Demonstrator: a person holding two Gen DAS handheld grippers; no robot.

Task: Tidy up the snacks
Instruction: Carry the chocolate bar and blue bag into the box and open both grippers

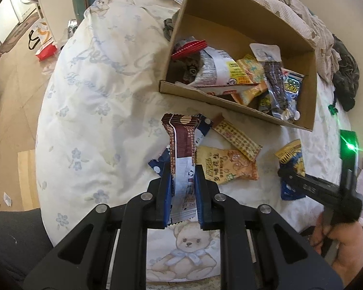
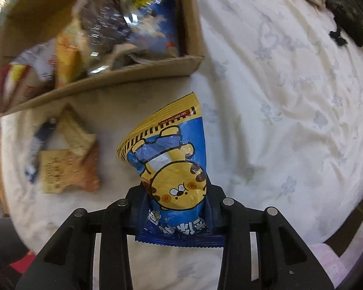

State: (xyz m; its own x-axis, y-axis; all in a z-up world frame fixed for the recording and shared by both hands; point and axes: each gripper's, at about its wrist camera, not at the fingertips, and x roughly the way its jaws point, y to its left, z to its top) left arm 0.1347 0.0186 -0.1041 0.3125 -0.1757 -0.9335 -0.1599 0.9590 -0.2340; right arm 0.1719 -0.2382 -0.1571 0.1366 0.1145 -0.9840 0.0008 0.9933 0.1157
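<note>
My left gripper (image 1: pixel 182 169) is shut on a brown-and-white wafer bar packet (image 1: pixel 181 140), held above the bed. Under and beside the packet lie a navy dotted packet (image 1: pixel 157 162), a yellow-orange peanut packet (image 1: pixel 227 166) and a tan checked bar (image 1: pixel 239 137). My right gripper (image 2: pixel 176 188) is shut on a blue-and-yellow snack bag (image 2: pixel 171 149) with a cartoon cat on it; the bag (image 1: pixel 291 154) also shows at the right of the left wrist view. The open cardboard box (image 1: pixel 230 101) (image 2: pixel 109 77) beyond holds several snack packets.
Everything rests on a white floral bedsheet (image 1: pixel 104 111) with a teddy bear print. A crumpled blanket (image 1: pixel 290 7) and dark clothing (image 1: pixel 346 72) lie behind and to the right of the box. The bed's left edge drops to a wooden floor with a red bag (image 1: pixel 46 50).
</note>
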